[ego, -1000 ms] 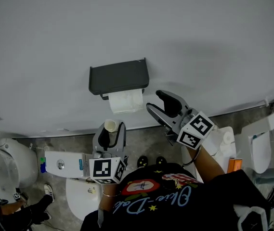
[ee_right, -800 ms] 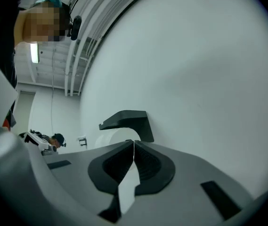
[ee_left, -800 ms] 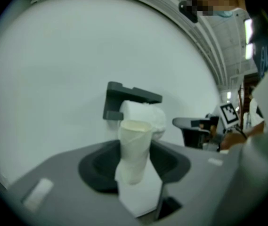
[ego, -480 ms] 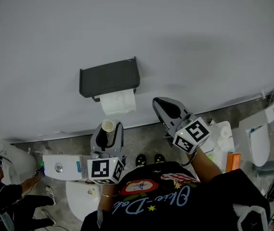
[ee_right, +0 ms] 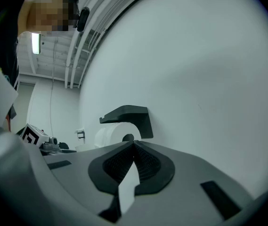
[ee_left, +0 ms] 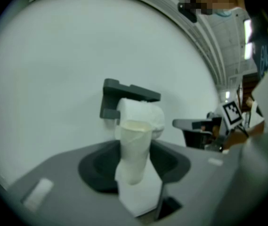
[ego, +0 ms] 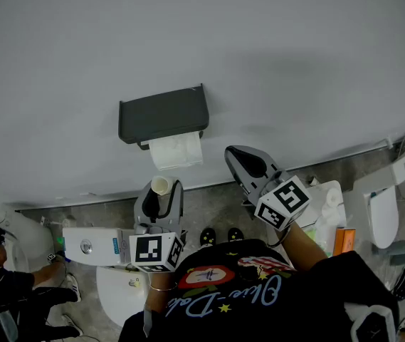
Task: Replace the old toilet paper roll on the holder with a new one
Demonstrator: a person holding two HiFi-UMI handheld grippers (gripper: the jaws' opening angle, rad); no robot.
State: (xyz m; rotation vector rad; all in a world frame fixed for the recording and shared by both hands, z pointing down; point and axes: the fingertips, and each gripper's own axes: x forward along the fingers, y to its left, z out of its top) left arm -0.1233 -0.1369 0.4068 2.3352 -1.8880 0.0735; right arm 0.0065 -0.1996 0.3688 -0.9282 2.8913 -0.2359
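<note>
A new roll [ego: 177, 150] hangs in the holder [ego: 163, 112]. Below the holder, the left gripper [ego: 163, 189] squeezes the old tube [ee_left: 134, 149]; the right gripper [ego: 232, 152] is pinched closed, empty. I think only binning the tube is left

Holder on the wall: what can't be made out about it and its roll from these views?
- How the roll is mounted: head view, hidden under the dark cover of the holder.
- Roll's lower part: left gripper view, behind the cardboard tube clamped in the left tongs.
- Roll's core: right gripper view, partly behind the tips of the shut right tongs.
</note>
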